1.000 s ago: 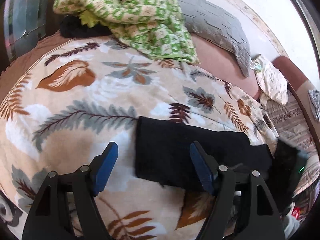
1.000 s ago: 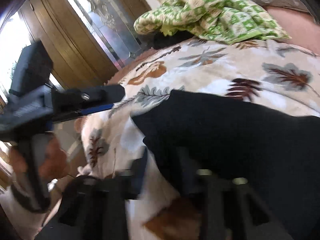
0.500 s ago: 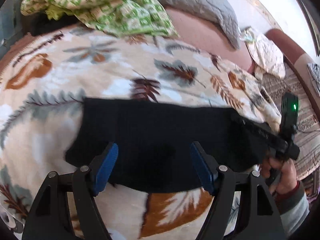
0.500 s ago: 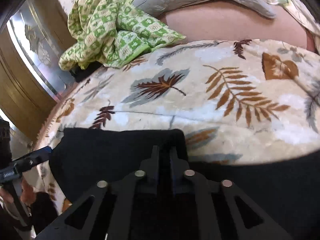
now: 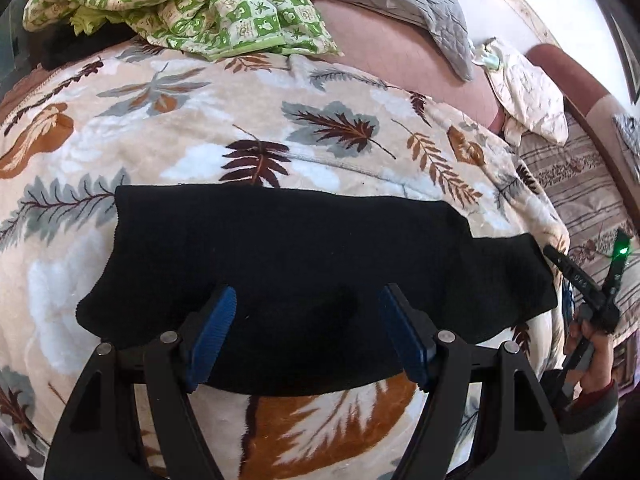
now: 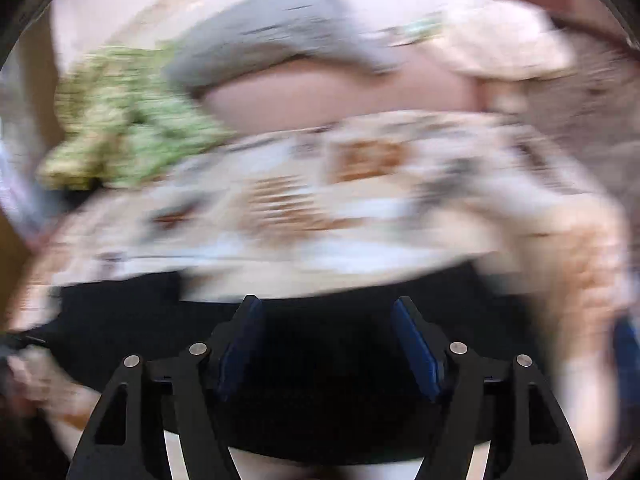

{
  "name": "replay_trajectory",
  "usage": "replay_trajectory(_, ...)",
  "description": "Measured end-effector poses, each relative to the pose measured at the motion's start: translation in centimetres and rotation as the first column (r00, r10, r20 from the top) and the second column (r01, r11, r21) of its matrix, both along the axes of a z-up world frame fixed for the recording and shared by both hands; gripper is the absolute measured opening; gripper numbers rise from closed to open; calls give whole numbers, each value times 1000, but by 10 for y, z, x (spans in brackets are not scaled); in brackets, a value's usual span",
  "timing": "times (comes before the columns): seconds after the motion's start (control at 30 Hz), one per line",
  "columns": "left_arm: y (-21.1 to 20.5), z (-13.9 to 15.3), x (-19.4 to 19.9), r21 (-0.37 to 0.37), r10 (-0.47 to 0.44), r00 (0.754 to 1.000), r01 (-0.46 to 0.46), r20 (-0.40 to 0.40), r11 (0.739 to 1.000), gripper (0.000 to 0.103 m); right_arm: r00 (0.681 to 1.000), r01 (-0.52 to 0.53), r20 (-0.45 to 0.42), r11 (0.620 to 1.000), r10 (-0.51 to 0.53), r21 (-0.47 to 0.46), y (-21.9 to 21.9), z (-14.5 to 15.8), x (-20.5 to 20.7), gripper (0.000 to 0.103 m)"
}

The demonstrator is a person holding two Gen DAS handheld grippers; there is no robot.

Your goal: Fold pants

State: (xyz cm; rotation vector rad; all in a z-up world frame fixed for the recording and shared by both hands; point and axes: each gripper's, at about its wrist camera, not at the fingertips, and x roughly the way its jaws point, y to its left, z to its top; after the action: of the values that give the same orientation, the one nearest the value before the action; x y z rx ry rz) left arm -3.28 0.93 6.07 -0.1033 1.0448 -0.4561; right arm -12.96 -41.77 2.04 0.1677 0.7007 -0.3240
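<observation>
The black pants lie folded in a long band across the leaf-patterned blanket. My left gripper is open and empty, its blue pads over the near edge of the pants. My right gripper is open too, hovering above the pants; that view is heavily blurred. The right gripper also shows in the left wrist view at the right end of the pants, held in a hand.
A green checked quilt is bunched at the back left. A grey pillow and a pale cloth lie at the back right. A striped cover is on the right, past the blanket's edge.
My right gripper was shut on the pants and has opened and let go; its view now swings fast. My left gripper stayed open and shifted slightly over the pants.
</observation>
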Motion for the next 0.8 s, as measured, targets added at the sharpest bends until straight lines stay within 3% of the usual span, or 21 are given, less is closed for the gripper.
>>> replay_trajectory(0.13,-5,-1,-1,11,7,1000,-7,1,1000,74,992,70,-109,996,-64,54,-58,-23,15,72)
replay_trajectory(0.17,-7,-1,-1,15,7,1000,-7,1,1000,74,991,54,-129,995,-43,86,-65,-29,21,67)
replay_trajectory(0.2,-7,-1,-1,17,6,1000,-6,-1,1000,74,990,43,-141,993,-27,112,-70,-34,23,59)
replay_trajectory(0.23,-8,-1,-1,18,6,1000,-6,-1,1000,74,989,33,-149,990,-12,139,-72,-38,25,21)
replay_trajectory(0.27,-9,0,-1,20,7,1000,-7,-1,1000,74,989,25,-150,985,1,171,-75,-40,25,6)
replay_trajectory(0.4,-10,4,0,1,10,1000,-10,-4,1000,74,998,17,-67,985,-5,171,-74,-13,-10,6)
replay_trajectory(0.5,-14,4,-2,-8,-3,1000,3,3,1000,74,998,49,-55,981,-39,186,-82,-2,-36,6)
replay_trajectory(0.63,-21,-4,-5,14,-2,1000,2,-1,1000,74,988,88,-142,980,-63,178,-85,-26,-29,6)
replay_trajectory(0.7,-21,-6,-7,25,7,1000,-7,-1,1000,74,979,94,-194,988,-68,123,-79,-43,-17,6)
replay_trajectory(0.8,-18,-3,-11,13,21,1000,-22,6,1000,74,983,113,-155,989,-97,95,-76,-35,-24,12)
